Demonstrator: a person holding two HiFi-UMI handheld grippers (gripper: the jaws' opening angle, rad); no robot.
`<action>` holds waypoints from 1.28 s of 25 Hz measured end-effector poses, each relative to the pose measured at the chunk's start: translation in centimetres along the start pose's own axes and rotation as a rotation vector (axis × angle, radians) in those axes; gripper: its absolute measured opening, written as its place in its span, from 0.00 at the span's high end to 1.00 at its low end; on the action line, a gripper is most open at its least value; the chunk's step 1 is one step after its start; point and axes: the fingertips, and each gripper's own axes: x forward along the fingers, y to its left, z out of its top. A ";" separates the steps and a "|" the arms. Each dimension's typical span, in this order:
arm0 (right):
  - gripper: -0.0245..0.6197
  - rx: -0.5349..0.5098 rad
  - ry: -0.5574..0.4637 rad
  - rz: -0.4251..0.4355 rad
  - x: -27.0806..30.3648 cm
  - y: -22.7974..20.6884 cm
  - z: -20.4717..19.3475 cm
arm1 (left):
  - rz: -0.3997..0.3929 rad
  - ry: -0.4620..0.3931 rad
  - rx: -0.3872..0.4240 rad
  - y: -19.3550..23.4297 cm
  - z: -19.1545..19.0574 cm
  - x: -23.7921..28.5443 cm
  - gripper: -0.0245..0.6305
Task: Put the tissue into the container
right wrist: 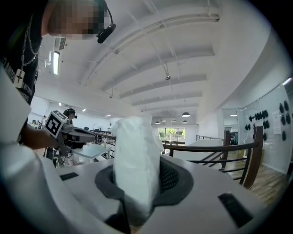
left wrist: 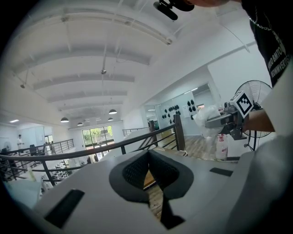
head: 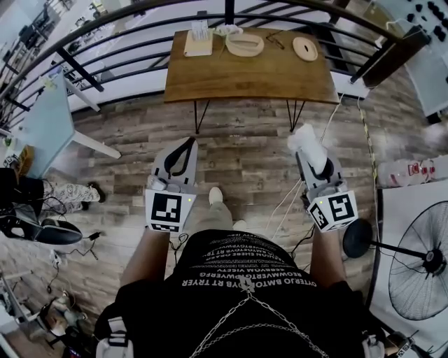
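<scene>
My right gripper (head: 312,155) is shut on a crumpled white tissue (head: 306,140), which sticks up past its fingertips. In the right gripper view the tissue (right wrist: 135,157) fills the gap between the dark pads of that gripper (right wrist: 137,180). My left gripper (head: 185,149) is shut with nothing in it; its pads meet in its own view (left wrist: 149,155). Both grippers hang over the wood floor, well short of the wooden table (head: 210,80). On the table's far side sit a shallow wooden container (head: 244,45), a round wooden lid (head: 305,48) and a tissue box (head: 199,42).
A black railing (head: 126,21) curves behind the table. A standing fan (head: 420,259) and plastic bottles (head: 409,171) are at the right. A pale blue table (head: 49,119) stands at the left. Cables (head: 290,203) run across the floor near my feet.
</scene>
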 end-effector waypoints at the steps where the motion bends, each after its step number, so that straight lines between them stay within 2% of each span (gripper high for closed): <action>1: 0.78 0.001 0.001 -0.001 0.2 -0.1 0.0 | -0.001 0.001 0.000 0.1 0.0 0.2 0.93; 17: 0.78 0.003 0.005 -0.025 3.6 -2.1 0.2 | -0.034 0.007 -0.013 1.7 -0.2 4.6 0.93; 32: 0.78 -0.015 -0.009 -0.041 10.4 -3.2 2.0 | -0.043 -0.006 -0.005 7.4 0.1 9.5 0.93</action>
